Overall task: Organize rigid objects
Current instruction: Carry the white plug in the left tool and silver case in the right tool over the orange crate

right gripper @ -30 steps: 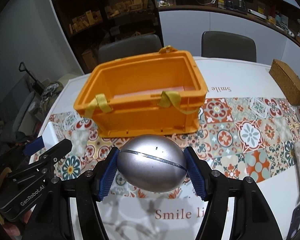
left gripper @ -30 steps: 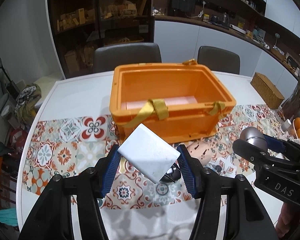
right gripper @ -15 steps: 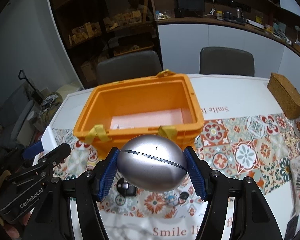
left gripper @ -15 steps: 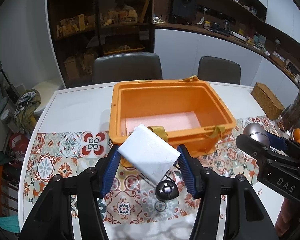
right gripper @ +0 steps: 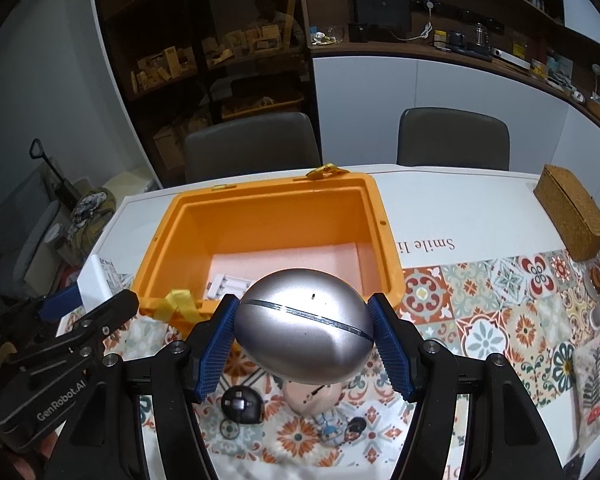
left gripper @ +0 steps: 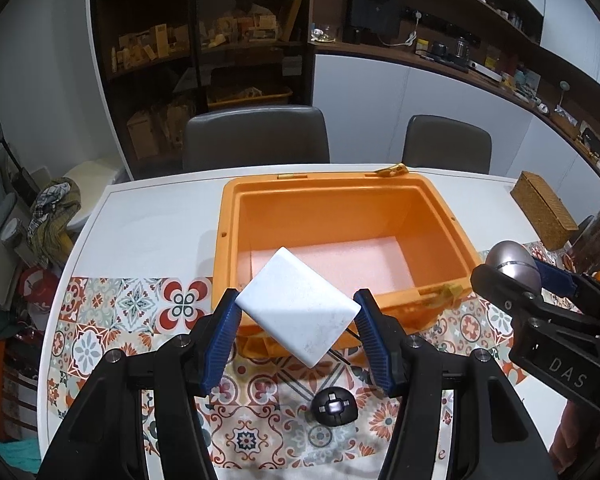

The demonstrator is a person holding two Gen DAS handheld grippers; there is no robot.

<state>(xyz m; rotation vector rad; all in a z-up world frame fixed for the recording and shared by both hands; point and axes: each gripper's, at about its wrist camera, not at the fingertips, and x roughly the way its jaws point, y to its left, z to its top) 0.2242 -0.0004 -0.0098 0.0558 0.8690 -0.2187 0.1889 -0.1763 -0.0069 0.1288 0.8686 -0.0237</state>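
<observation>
1. orange crate stands open on the desk, just ahead of and below both sets of jaws.
2. right gripper clamps a silver egg-shaped case, long axis across the jaws.
3. left gripper clamps a white block, held skewed, at the crate's near wall.

Crate: orange plastic, smooth, slight sheen. Block: white, matt, faintly speckled. Egg: silver metallic, satin gloss. Tool pads: blue, ribbed. Runner: patterned cloth, matt. Basket box: woven, rough
</observation>
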